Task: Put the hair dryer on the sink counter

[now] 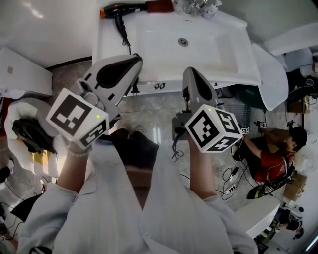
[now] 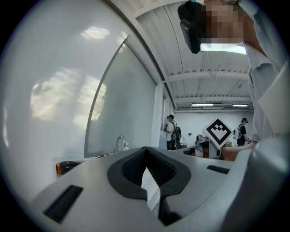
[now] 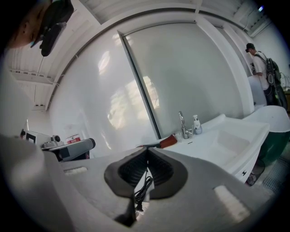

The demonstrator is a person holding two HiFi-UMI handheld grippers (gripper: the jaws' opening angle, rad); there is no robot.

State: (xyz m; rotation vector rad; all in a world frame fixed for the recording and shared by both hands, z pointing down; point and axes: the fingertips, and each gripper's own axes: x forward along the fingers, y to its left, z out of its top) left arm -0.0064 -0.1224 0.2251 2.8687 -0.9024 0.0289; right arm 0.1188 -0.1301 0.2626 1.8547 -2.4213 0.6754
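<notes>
The black hair dryer (image 1: 121, 10) with an orange nozzle lies along the back left of the white sink counter (image 1: 107, 44); its cord (image 1: 124, 34) trails over the counter toward the front. Its orange end shows in the left gripper view (image 2: 63, 167), its reddish end in the right gripper view (image 3: 168, 141). My left gripper (image 1: 138, 59) (image 2: 146, 152) hovers at the counter's front left edge, shut with nothing between its jaws. My right gripper (image 1: 190, 71) (image 3: 147, 152) is in front of the basin, shut on a black cord (image 3: 141, 192) whose looped end hangs below it (image 1: 175, 146).
A faucet (image 3: 183, 127) and a soap bottle (image 3: 196, 123) stand behind the basin (image 1: 184, 42). A white toilet (image 1: 30, 129) stands to my left. A person in red (image 1: 271, 154) sits on the floor to the right, among cables (image 1: 231, 181).
</notes>
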